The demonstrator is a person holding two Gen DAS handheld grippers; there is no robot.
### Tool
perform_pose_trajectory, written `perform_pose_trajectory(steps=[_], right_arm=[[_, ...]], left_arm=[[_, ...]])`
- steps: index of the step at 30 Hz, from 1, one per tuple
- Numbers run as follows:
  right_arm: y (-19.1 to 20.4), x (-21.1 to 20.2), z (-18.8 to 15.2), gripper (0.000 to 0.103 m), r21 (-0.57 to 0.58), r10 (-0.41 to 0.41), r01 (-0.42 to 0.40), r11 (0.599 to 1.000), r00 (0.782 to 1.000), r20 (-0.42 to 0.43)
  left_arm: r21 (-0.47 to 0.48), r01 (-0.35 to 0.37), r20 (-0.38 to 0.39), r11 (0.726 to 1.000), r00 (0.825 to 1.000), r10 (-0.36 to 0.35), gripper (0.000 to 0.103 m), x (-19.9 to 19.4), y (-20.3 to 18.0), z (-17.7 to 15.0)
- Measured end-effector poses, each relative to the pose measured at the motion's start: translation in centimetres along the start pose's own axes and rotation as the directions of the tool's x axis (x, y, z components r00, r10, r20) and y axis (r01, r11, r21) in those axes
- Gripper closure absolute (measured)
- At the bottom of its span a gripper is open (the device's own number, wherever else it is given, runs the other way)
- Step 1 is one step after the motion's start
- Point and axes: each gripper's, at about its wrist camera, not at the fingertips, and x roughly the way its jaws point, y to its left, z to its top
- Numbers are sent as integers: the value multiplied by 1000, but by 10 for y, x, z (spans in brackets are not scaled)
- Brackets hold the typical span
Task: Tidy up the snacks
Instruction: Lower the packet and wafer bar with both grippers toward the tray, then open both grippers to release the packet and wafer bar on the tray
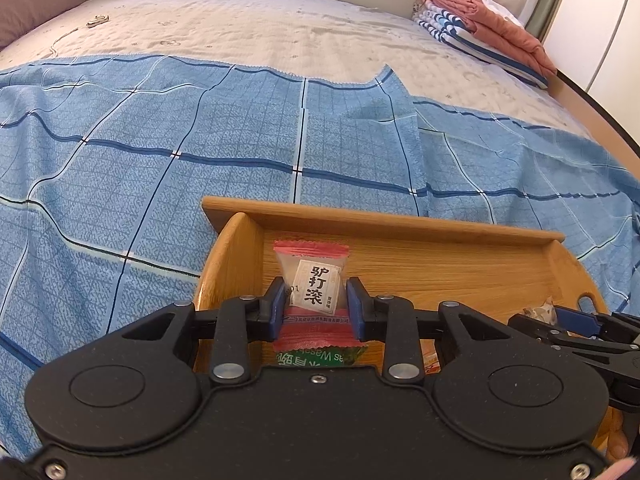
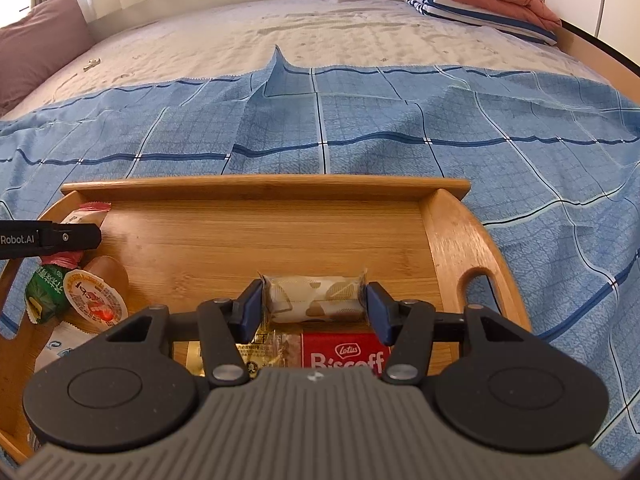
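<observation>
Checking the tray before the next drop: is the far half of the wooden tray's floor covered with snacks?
No: in the right wrist view the far floor of the wooden tray shows bare wood.

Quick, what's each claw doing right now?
Left gripper: closed on the red-edged snack packet.
Right gripper: closed on the white wrapped roll.

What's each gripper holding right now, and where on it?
Left gripper: red-ended candy packet, pinched across its middle. Right gripper: cream patterned snack bar, gripped by its two ends.
</observation>
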Motion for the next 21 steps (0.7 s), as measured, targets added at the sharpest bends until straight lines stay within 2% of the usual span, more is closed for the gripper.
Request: perform_pose_trajectory(steps=[8,10,12,15,21], right_arm=[[0,0,0,42,9,5,-5,1000,1000,2],[-1,-2,-1,35,22,13,-13,1000,1000,10],[-3,-6,-1,27,40,28,-29,999,999,25],[-7,-17,-2,19,76,52,-57,995,997,57],[-12,-47,-6,13,90,62,-71,993,993,104]], left_arm=[[16,-13,9,1000,1000,13,70,-1,-4,-2],[27,-12,17,1000,1000,12,61,-4,-5,-3],[40,-6,32,999,999,5,40,-9,-6,-6],[60,4,63,998,998,-8,20,-22,-9,-10],[128,-24,124,992,992,8,11,-57,-18,-20]])
